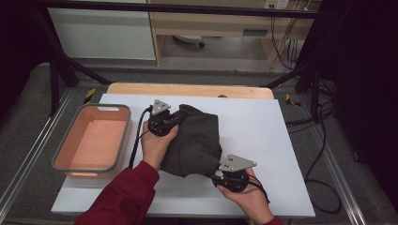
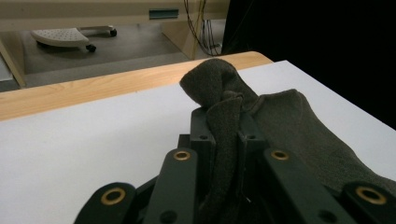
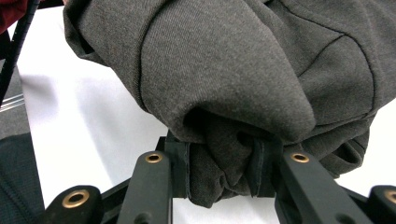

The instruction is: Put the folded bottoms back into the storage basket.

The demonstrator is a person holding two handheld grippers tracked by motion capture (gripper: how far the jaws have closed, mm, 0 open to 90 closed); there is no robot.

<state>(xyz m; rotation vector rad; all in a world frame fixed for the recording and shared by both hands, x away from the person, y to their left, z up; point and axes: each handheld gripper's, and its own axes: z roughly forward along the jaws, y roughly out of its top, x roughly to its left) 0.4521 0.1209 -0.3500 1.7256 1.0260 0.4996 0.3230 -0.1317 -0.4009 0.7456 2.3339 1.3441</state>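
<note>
Status, taking the pink bin as landmark: it sits at the left end of the white table sheet, nothing visible inside it.

Just right of the bin, the left gripper is clamped on a narrow fold of the dark grey garment; in the left gripper view the cloth runs up between both jaws and bunches above them.

Further right of the bin and nearer the person, the right gripper is closed on a thick wad of the same garment's near edge.

Judgement: 2 grips secured, garment bundled, mostly resting on the sheet beside the bin. Left to do: probably lift and move it left into the bin, then release. Roughly half done.
</note>
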